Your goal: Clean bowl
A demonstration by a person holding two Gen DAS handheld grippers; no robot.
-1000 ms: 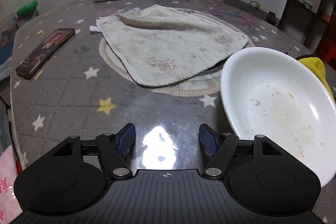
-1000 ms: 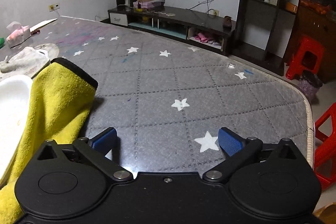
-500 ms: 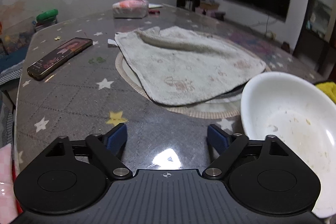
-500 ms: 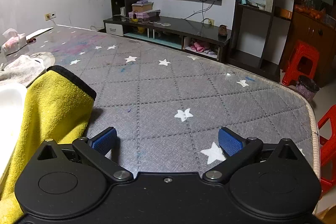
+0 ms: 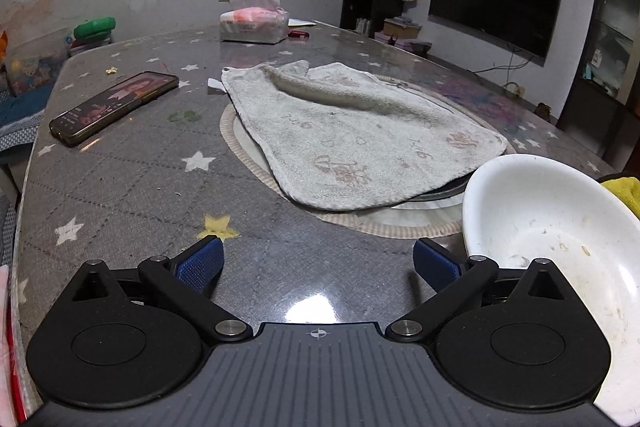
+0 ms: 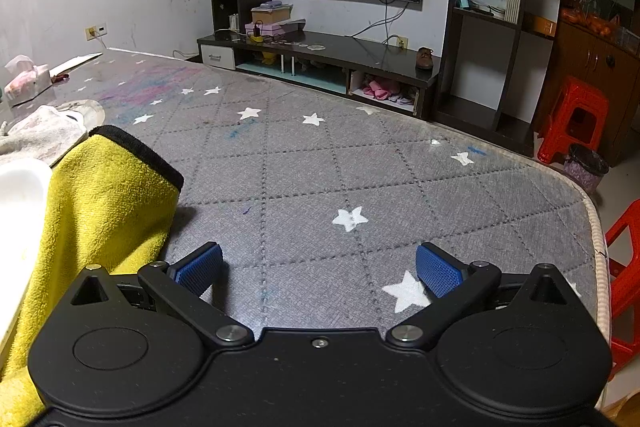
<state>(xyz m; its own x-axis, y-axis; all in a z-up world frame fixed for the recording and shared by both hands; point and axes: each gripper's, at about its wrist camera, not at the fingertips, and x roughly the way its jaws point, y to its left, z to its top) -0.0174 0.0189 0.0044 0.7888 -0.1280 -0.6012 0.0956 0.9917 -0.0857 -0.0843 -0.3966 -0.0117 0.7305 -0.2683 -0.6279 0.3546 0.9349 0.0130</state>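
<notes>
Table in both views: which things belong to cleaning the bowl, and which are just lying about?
For the job:
- bowl, white, with food specks inside
- yellow cloth beside it
- left hand-held gripper and right hand-held gripper, both open, holding nothing

Lying about:
- phone
- tissue pack
- grey towel over a round mat

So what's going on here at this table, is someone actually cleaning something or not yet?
Not yet. A person holds a hand-held gripper in each hand, and both the left hand-held gripper and the right hand-held gripper are open and holding nothing. The white bowl sits on the table, with food residue inside. The yellow cloth lies beside it, untouched.
</notes>
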